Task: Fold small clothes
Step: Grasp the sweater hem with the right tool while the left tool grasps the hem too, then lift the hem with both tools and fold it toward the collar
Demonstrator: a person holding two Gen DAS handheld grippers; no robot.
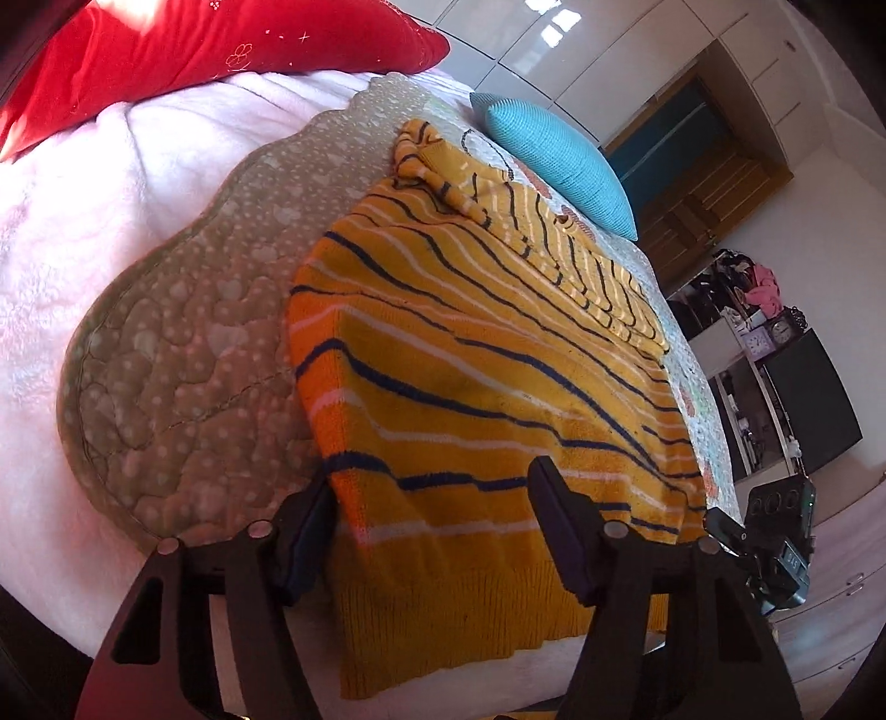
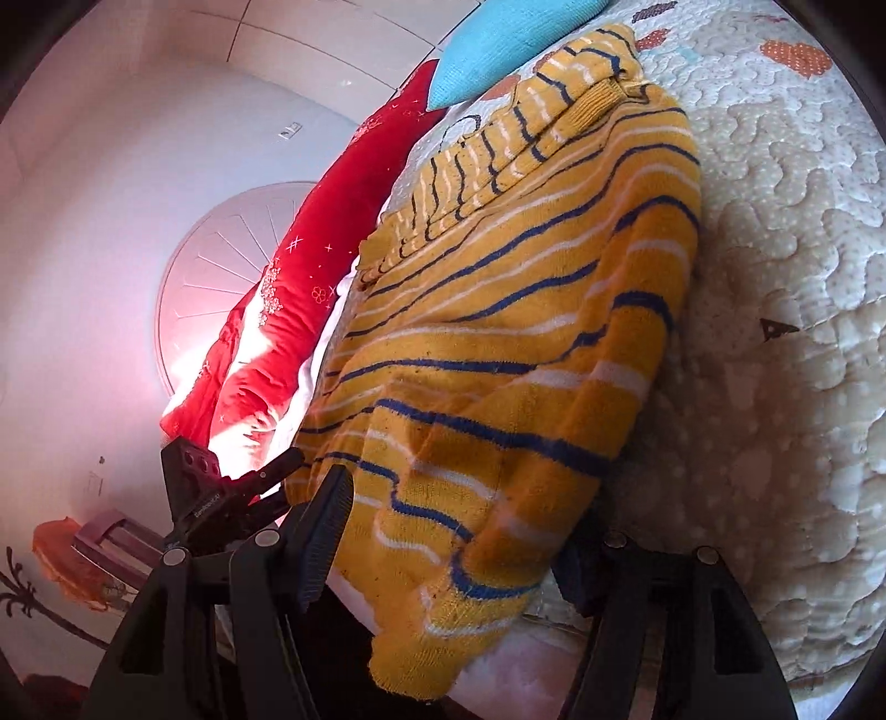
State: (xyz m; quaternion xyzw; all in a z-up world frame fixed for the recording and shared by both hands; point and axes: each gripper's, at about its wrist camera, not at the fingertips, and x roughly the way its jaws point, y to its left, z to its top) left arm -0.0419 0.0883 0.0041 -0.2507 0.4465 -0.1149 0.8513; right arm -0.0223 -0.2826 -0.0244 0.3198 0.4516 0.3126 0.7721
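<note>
Left gripper [image 1: 432, 531] and right gripper [image 2: 454, 548] both stand unclenched, jaws straddling the striped sweater's [image 1: 476, 354] hem at lower centre of each frame. The sweater lies on the quilt [image 1: 183, 343]. Judged step: seizing the hem; next, clench and carry it toward the collar.

So the landmark here is the quilted beige bedspread with pale dots and a scalloped edge [image 1: 183, 343] [image 2: 786, 310]. It lies on top of a fluffy pale pink blanket [image 1: 83, 221]. At its far end there's a turquoise knitted cushion [image 1: 559, 160] [image 2: 498, 39], and a red pillow with small embroidered flowers [image 1: 221, 44] [image 2: 310, 266] sits off its scalloped side, on the blanket. Past the cushion stands a glossy white wardrobe [image 1: 581, 55]. Beyond the bedspread's other side there's a dark shelf unit cluttered with small clocks [image 1: 775, 332].
</note>
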